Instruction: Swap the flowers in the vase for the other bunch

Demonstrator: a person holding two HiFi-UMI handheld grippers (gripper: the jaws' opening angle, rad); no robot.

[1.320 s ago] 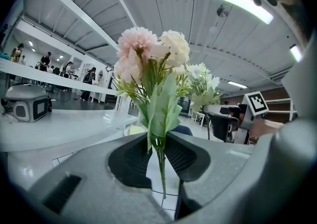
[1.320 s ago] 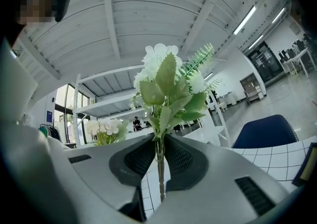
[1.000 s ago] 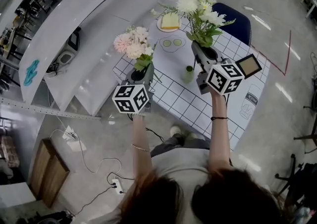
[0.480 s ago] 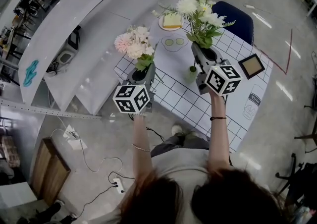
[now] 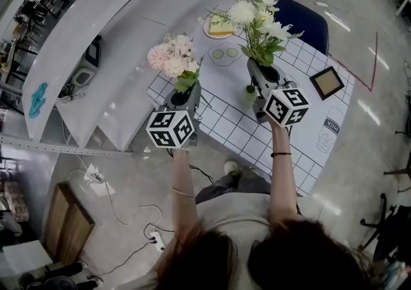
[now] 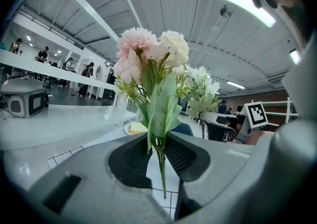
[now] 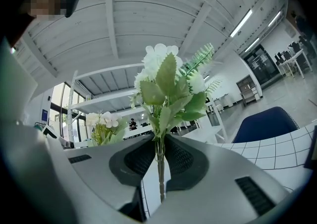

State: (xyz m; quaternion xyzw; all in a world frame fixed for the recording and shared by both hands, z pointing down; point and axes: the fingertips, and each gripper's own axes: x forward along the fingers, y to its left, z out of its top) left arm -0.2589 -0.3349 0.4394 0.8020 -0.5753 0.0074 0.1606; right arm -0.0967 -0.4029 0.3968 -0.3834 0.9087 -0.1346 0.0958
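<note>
Left gripper (image 5: 185, 97) hangs at the near-left edge of the white grid-patterned table (image 5: 228, 123); open floor beneath; curved white counter (image 5: 122, 70) close alongside; jaws clamped on the pink-and-cream flower bunch (image 5: 172, 58). Right gripper (image 5: 264, 74), over the table, grips the white-and-green flower bunch (image 5: 257, 19); small green vase (image 5: 247, 95) just beside; both bunches upright, blooms uppermost.

Left gripper (image 6: 157, 143) jaws closed on stems of pink-and-cream bunch (image 6: 148, 59); bunch upright, stem ends hanging below pads; white bunch (image 6: 202, 91) beyond, right.
</note>
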